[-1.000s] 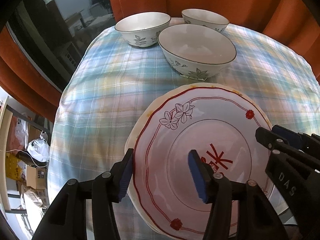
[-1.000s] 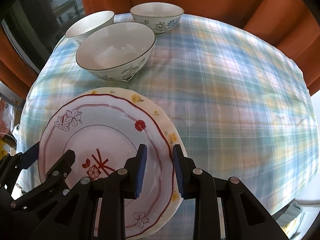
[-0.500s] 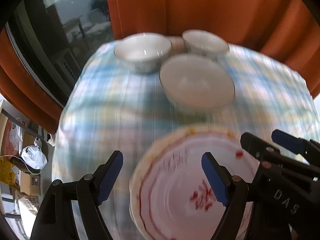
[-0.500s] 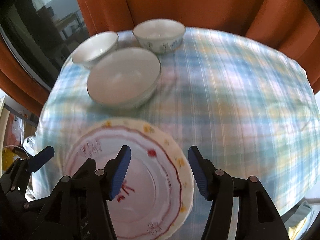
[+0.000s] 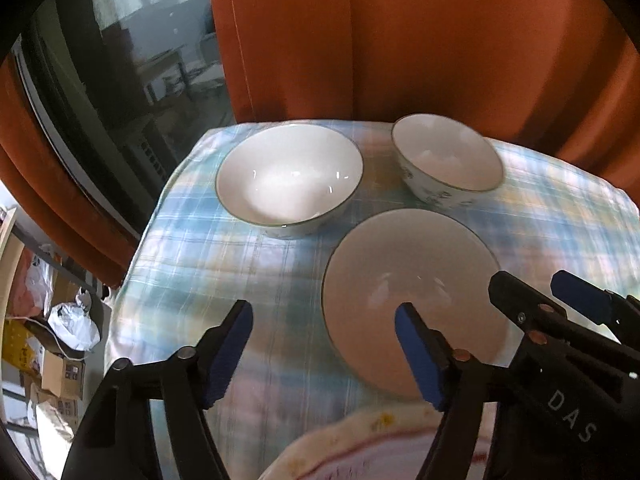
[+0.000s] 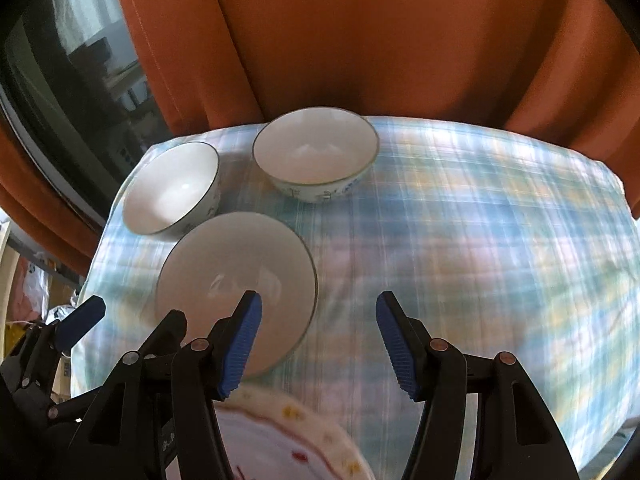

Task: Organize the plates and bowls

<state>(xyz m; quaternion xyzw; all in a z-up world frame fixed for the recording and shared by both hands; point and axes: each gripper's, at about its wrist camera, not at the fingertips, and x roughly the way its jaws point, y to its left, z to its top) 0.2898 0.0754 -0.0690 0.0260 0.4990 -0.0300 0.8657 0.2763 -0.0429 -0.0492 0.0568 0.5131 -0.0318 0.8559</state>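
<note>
The left gripper [image 5: 324,344] stands with its jaws spread wide and nothing between its blue pads [image 5: 230,352]; the right gripper [image 6: 318,338] is likewise spread wide and holds nothing. Both are raised above the plaid tablecloth [image 6: 460,240], with the large bowl [image 5: 408,300] as the reference point. In the left wrist view, the left gripper's right finger overlaps the near part of the large bowl, while its left finger lies over bare cloth to the left of that bowl; contact cannot be confirmed. In the right wrist view, the right gripper's left finger overlaps the near right edge of the large bowl [image 6: 236,280], and its right finger lies over cloth well to the right of it. Two smaller bowls stand upright behind the large bowl: the left rear bowl [image 5: 288,180] sits behind and to its left, and the right rear bowl [image 5: 446,160] sits behind and slightly to its right. Neither rear bowl is stacked in another. The stacked plates [image 6: 288,436], cream-rimmed with red line decoration, lie on the cloth just in front of the large bowl, at the lower edge of both views and largely hidden by the gripper bodies. An orange curtain [image 6: 360,40] hangs behind the rear bowls.
</note>
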